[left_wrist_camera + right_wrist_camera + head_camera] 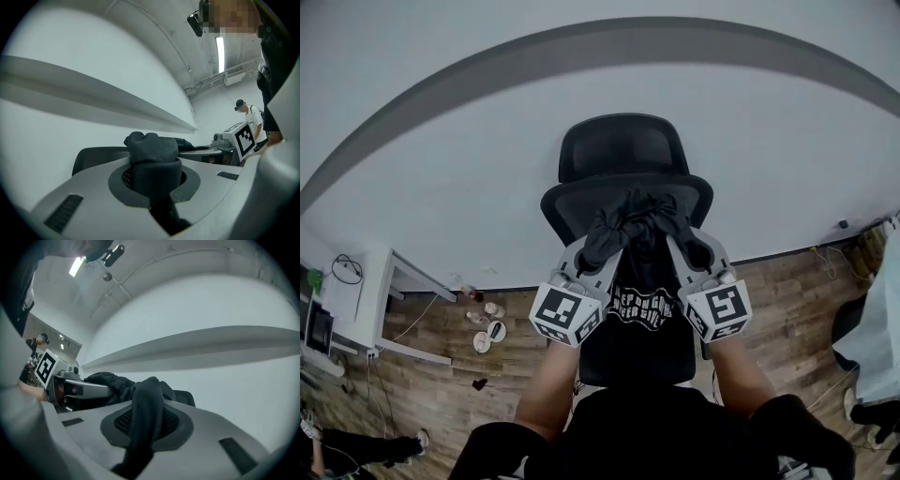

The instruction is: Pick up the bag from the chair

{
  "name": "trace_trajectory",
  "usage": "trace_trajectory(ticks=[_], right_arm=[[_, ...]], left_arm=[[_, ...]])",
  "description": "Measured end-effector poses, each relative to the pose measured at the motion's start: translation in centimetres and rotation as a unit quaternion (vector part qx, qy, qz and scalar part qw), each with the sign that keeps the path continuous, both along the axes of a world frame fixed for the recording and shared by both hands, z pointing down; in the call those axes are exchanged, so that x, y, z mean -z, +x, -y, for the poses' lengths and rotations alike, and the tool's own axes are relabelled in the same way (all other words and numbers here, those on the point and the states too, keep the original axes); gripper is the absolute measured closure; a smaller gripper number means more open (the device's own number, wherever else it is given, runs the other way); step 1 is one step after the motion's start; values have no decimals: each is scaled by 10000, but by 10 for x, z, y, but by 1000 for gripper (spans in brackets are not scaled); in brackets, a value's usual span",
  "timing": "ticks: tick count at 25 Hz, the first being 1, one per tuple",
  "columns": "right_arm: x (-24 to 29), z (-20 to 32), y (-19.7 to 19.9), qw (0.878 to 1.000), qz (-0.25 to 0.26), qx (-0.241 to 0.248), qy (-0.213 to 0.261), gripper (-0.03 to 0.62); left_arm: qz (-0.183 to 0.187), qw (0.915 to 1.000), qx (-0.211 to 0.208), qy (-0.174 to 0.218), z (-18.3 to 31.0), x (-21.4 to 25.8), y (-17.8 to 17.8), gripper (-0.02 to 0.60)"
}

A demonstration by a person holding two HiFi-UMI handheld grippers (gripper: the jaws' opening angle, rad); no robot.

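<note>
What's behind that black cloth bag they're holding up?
The black mesh office chair: headrest and upper backrest show above the black cloth bag. The bag hides the lower backrest and part of the seat.

My L gripper [602,240] & R gripper [690,244] each clamp the bunched top of the black bag [641,305], white print on its front. It hangs betw. them, in front of the black office chair [623,155] backrest. Wood floor [441,356] below.
</note>
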State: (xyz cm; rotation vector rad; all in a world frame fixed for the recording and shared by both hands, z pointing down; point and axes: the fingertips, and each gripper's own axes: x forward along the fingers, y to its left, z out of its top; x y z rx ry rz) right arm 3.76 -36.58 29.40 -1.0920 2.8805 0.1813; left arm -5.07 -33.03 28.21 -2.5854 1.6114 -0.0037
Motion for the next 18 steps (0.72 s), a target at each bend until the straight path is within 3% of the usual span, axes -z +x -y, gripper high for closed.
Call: trace_trajectory(ticks=[18], right_arm=[[-5,-5,20,9997,-134,-219,47,533]], left_arm=[[-114,9999,-116,8,-8,-7,24,520]])
